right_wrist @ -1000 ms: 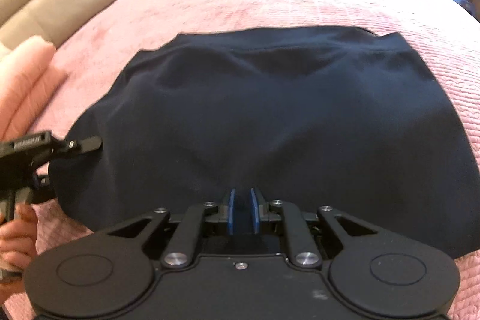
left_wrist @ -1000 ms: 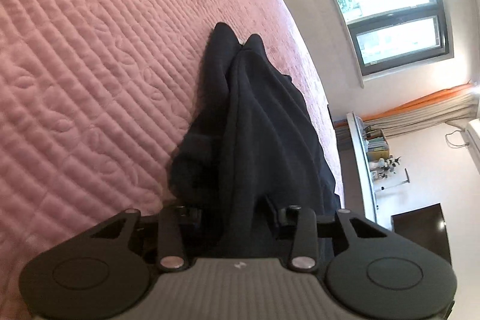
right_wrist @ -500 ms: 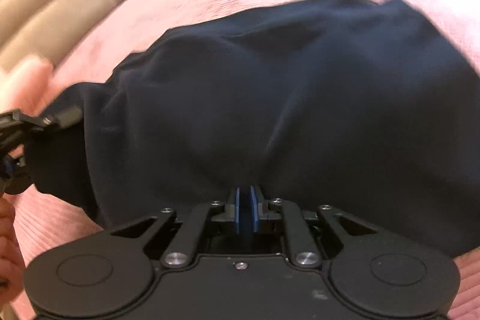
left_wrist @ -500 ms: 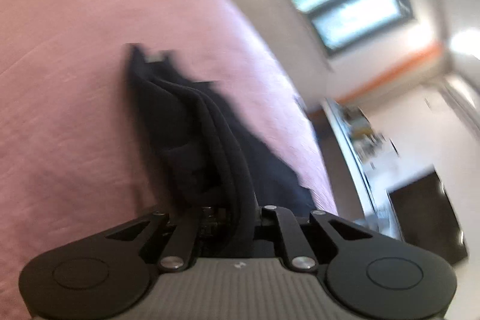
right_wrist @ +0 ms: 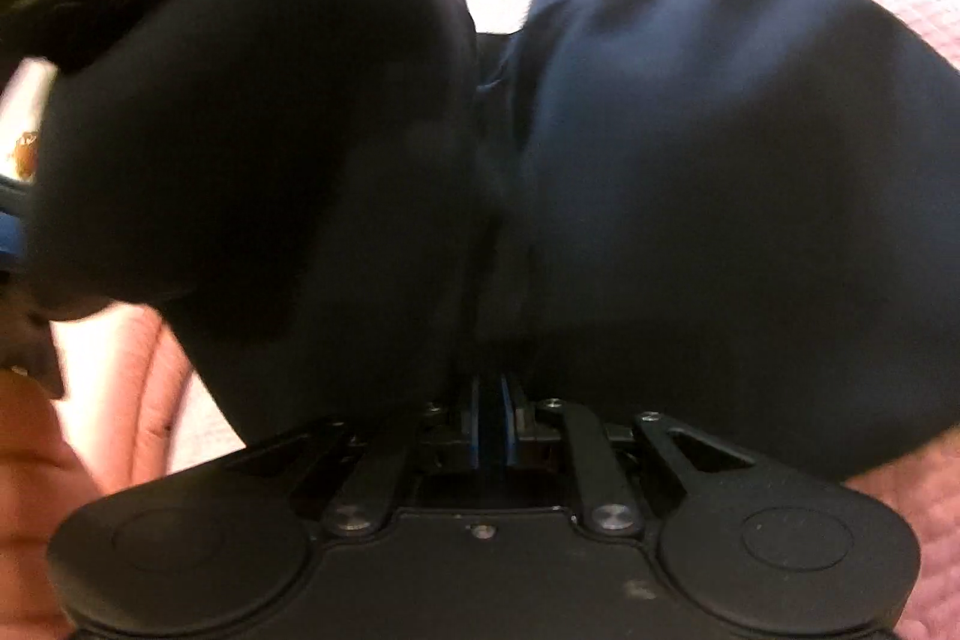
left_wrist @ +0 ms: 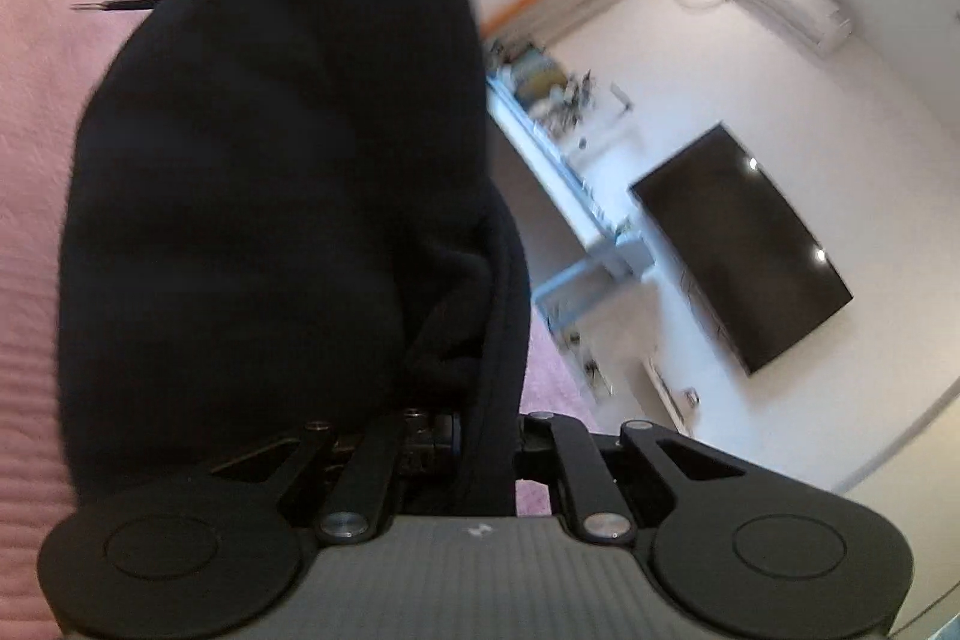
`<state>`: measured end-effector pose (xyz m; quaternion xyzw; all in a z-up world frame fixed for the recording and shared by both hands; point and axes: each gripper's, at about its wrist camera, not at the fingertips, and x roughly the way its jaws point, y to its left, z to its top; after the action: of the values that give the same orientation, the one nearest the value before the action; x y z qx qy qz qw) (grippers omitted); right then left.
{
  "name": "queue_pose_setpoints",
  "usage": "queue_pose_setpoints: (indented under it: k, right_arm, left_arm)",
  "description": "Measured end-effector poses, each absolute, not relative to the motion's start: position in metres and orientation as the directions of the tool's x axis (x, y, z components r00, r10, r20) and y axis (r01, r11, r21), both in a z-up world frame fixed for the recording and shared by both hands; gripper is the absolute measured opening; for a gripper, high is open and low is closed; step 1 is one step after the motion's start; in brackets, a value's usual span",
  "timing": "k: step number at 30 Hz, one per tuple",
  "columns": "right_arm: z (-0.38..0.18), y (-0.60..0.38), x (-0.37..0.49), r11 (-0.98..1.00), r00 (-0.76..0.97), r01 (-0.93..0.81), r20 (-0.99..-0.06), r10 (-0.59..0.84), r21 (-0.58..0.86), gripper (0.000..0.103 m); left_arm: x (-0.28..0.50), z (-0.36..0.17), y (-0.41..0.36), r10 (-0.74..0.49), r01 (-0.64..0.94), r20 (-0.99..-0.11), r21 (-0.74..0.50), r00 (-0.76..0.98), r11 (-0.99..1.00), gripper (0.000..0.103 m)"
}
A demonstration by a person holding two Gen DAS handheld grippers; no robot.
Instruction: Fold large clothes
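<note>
Change since earlier frame: dark navy soft-fabric garment (left_wrist: pixel 270 196) has been raised off the pink quilted bedspread (left_wrist: pixel 36 112) and bunched close to both cameras.
Left gripper (left_wrist: pixel 480 424): jaws pressed together on a garment edge; cloth is draped leftward above the bedspread.
Right gripper (right_wrist: pixel 491 418): blue pads (right_wrist: pixel 507 421) nearly together, pinching a garment fold; fabric is billowed to both sides.
Background: black wall-mounted television (left_wrist: pixel 744 244) is seen at right.
</note>
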<state>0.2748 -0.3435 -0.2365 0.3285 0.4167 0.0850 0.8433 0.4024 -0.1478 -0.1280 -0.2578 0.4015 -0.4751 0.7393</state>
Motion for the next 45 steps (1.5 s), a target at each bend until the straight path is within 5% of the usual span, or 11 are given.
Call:
queue_pose_setpoints:
  k: [3,6,12,16,21,26,28,33,37,38,45]
  right_arm:
    - [-0.226,-0.376,0.252,0.778,0.654,0.161,-0.656,0.377,0.608,0.005]
    - [-0.215,-0.416,0.230,0.810,0.661,0.227,-0.696,0.279,0.540,0.016]
    - [-0.191,-0.490,0.228,0.821,0.664,0.339,-0.735,0.137,0.459,0.022]
    - [-0.162,-0.503,0.274,0.866,0.687,0.263,-0.713,0.141,0.425,0.033]
    - [-0.125,-0.488,0.344,0.945,0.714,0.021,-0.667,0.215,0.327,0.051]
    - [-0.100,-0.456,0.393,0.963,0.670,-0.221,-0.694,0.264,0.154,0.046]
    - [-0.098,-0.446,0.408,0.949,0.656,-0.282,-0.693,0.298,0.141,0.036]
    - [-0.112,-0.409,0.440,0.922,0.686,-0.368,-0.636,0.354,0.116,0.034]
    - [-0.174,-0.397,0.475,0.944,0.695,-0.305,-0.707,0.132,-0.124,0.021]
    - [-0.191,-0.402,0.478,0.940,0.695,-0.276,-0.717,0.052,-0.199,0.021]
    - [-0.191,-0.455,0.454,0.991,0.677,-0.130,-0.733,0.061,-0.038,0.022]
  left_arm:
    - [0.403,-0.148,-0.173,-0.901,0.475,-0.397,-0.768,0.173,0.430,0.010]
    - [0.399,-0.161,-0.200,-0.897,0.486,-0.425,-0.763,0.120,0.427,0.010]
    - [0.404,-0.189,-0.252,-0.870,0.516,-0.485,-0.723,0.093,0.459,0.012]
    - [0.384,-0.188,-0.279,-0.766,0.615,-0.625,-0.547,0.151,0.568,0.015]
    - [0.367,-0.183,-0.309,-0.754,0.669,-0.651,-0.520,0.093,0.531,0.027]
    - [0.360,-0.169,-0.293,-0.751,0.653,-0.658,-0.545,0.056,0.526,0.025]
    - [0.355,-0.151,-0.274,-0.761,0.655,-0.648,-0.560,0.035,0.507,0.025]
    - [0.350,-0.110,-0.207,-0.737,0.659,-0.657,-0.486,0.157,0.574,0.026]
    - [0.385,-0.127,-0.175,-0.684,0.539,-0.668,-0.475,0.293,0.696,0.025]
    - [0.393,-0.138,-0.174,-0.685,0.530,-0.667,-0.482,0.295,0.698,0.016]
    - [0.389,-0.176,-0.191,-0.726,0.557,-0.662,-0.538,0.185,0.633,0.011]
